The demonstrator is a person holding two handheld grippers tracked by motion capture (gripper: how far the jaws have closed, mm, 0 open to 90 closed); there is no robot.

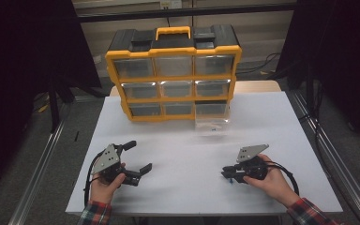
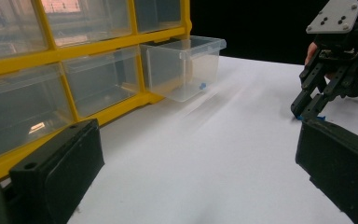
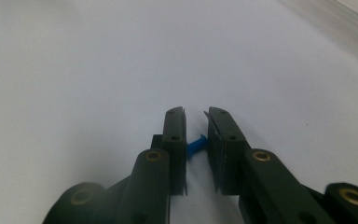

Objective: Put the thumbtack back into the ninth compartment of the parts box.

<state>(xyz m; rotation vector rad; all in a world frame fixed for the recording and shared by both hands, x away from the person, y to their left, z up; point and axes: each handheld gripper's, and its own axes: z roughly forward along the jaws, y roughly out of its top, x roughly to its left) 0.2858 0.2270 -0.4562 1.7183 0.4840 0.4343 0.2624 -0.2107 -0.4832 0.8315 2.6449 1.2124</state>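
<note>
Both hands rest low on the white table [image 1: 178,140], forearms coming in from the near edge. The left gripper [image 1: 138,159] lies level, pointing toward the table's middle, jaws spread wide with nothing between them. The right gripper [image 1: 228,174] tips down at the table, pointing left, its jaws nearly closed around a small blue peg [image 3: 196,145]; the peg touches both pads and sits at the tabletop. The peg's far end is hidden behind the jaw. Behind stands a yellow organizer [image 1: 173,75], with one clear drawer [image 2: 186,65] pulled out beside it on the table, a blue speck inside too small to identify.
</note>
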